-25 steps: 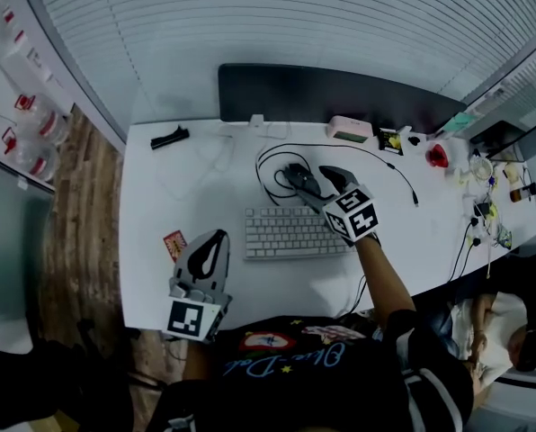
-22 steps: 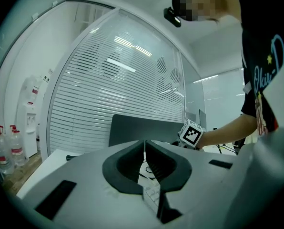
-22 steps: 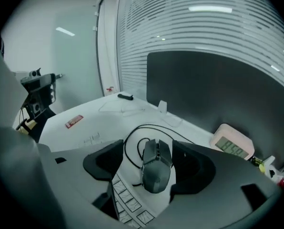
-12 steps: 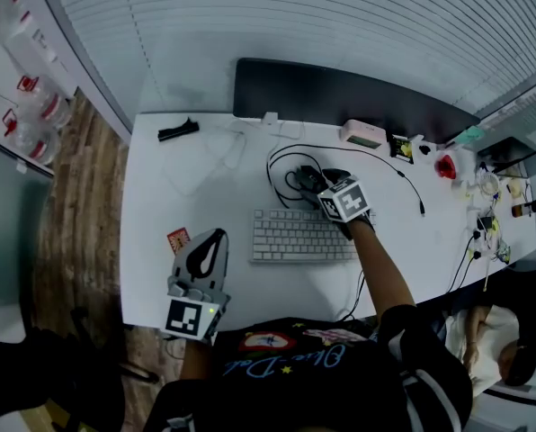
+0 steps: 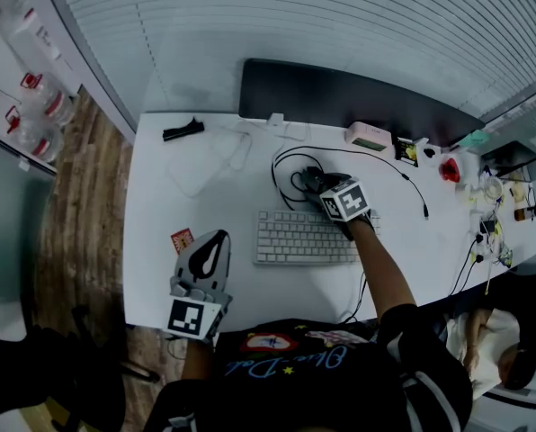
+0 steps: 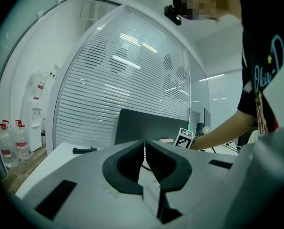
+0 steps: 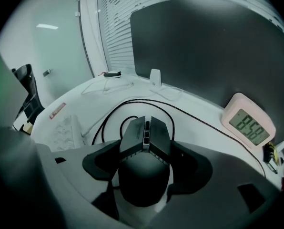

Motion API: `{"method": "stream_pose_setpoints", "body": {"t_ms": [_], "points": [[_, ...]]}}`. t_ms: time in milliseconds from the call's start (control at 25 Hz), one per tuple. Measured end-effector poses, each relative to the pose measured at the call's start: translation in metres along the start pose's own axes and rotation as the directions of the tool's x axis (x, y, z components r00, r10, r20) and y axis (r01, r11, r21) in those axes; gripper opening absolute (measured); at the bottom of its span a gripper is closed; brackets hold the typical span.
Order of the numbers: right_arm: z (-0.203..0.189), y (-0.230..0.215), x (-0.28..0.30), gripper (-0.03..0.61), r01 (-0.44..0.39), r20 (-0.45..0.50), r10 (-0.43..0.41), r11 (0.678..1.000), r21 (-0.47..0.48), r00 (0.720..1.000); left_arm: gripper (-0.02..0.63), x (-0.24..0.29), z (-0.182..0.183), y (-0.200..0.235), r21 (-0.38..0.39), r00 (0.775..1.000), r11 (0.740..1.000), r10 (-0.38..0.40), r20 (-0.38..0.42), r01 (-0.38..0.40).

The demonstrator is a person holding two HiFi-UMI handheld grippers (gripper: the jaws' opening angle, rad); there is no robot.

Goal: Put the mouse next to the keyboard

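Note:
A black wired mouse [image 7: 144, 142] lies on the white desk [image 5: 160, 196] just behind the white keyboard [image 5: 304, 237], inside the loops of its own cable [image 7: 132, 101]. My right gripper [image 7: 146, 157] has come down over the mouse, with a jaw on each side and slim gaps to its flanks, so it is open. In the head view the mouse [image 5: 311, 180] shows just beyond that gripper's marker cube [image 5: 344, 199]. My left gripper [image 5: 216, 241] hovers over the desk's front left, shut and empty, with its pads [image 6: 145, 149] touching.
A dark monitor [image 5: 340, 93] stands along the back edge, with a pink clock [image 7: 249, 123] to the right of the mouse. A black clip [image 5: 183, 131] lies back left and a red card [image 5: 180, 239] front left. Small clutter and cables [image 5: 484, 187] crowd the right end.
My right gripper has moved forward from beside the mouse to over it, so its jaws now straddle it. The left gripper has stayed where it was.

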State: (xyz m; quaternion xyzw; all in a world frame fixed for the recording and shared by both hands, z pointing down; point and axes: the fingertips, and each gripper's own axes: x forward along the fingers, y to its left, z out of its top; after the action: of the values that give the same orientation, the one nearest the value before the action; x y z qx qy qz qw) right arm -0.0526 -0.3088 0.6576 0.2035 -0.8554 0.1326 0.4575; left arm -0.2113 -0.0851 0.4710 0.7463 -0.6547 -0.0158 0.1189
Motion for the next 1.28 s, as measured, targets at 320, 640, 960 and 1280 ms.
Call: {"method": "stream_pose_setpoints", "body": {"t_ms": [320,640,960,1280], "points": [[0.003,-0.006,-0.015,0.295,0.037,0.019,-0.036,0.999,-0.009,0.999,0.003,0.000,0.001,-0.003,0.011,1.000,1.000,-0.012,-0.002,0.012],[0.009,-0.026,-0.050,0.295,0.096,0.075,-0.096,0.995,0.009,0.992,0.003,0.002,0.006,-0.016,0.024,0.999,0.999,-0.040,0.007,0.039],[-0.009,-0.055,-0.089,0.294,0.177,0.104,-0.184,0.982,0.071,0.978,0.004,0.006,0.007,-0.033,0.028,0.997,0.996,-0.083,0.003,0.083],[-0.039,-0.090,-0.123,0.293,0.265,0.082,-0.278,0.954,0.142,0.957,0.004,0.005,0.008,-0.043,0.037,0.994,0.993,-0.108,-0.001,0.108]]}}
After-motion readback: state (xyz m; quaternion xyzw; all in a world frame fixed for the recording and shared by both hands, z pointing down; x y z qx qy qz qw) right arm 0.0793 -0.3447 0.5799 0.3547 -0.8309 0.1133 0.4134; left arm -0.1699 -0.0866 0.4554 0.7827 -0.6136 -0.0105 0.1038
